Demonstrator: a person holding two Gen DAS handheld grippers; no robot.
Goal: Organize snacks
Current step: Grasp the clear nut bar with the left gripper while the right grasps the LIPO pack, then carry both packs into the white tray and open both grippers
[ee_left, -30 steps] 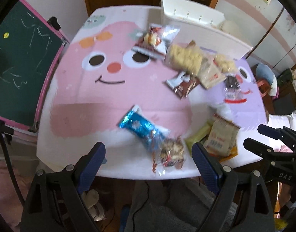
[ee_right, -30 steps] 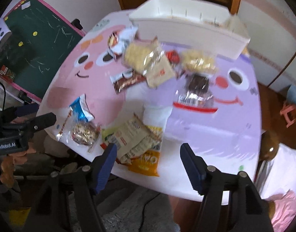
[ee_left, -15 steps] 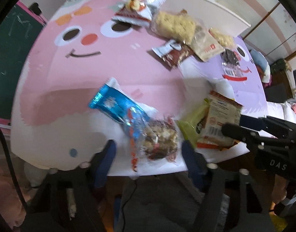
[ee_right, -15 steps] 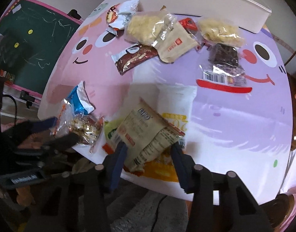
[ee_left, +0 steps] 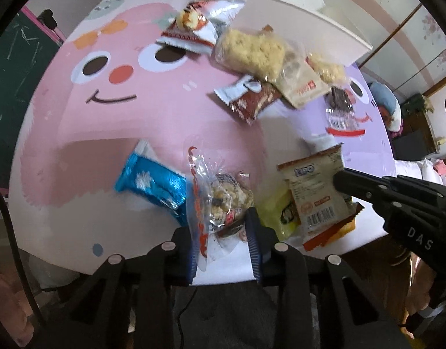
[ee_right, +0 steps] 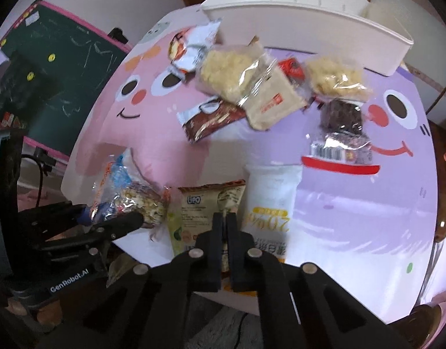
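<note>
Several snack packets lie on a pink and purple cartoon table mat (ee_left: 106,133). My left gripper (ee_left: 223,226) is shut on a clear packet of nut clusters (ee_left: 223,195) at the table's near edge; the packet also shows in the right wrist view (ee_right: 141,200). My right gripper (ee_right: 225,224) is shut on a beige LIPO biscuit packet (ee_right: 205,203), which also shows in the left wrist view (ee_left: 313,186). A blue foil packet (ee_left: 153,183) lies just left of the nut packet. A white storage bin (ee_right: 304,29) stands at the far edge.
Further back lie a brown wafer packet (ee_right: 211,119), a puffed rice packet (ee_right: 231,72), a beige packet (ee_right: 272,101), a dark brownie packet (ee_right: 342,128) and a white pouch (ee_right: 269,197). A green chalkboard (ee_right: 57,67) stands left of the table.
Both grippers moved down to the near table edge and closed, the left on the nut packet, the right on the LIPO packet.
</note>
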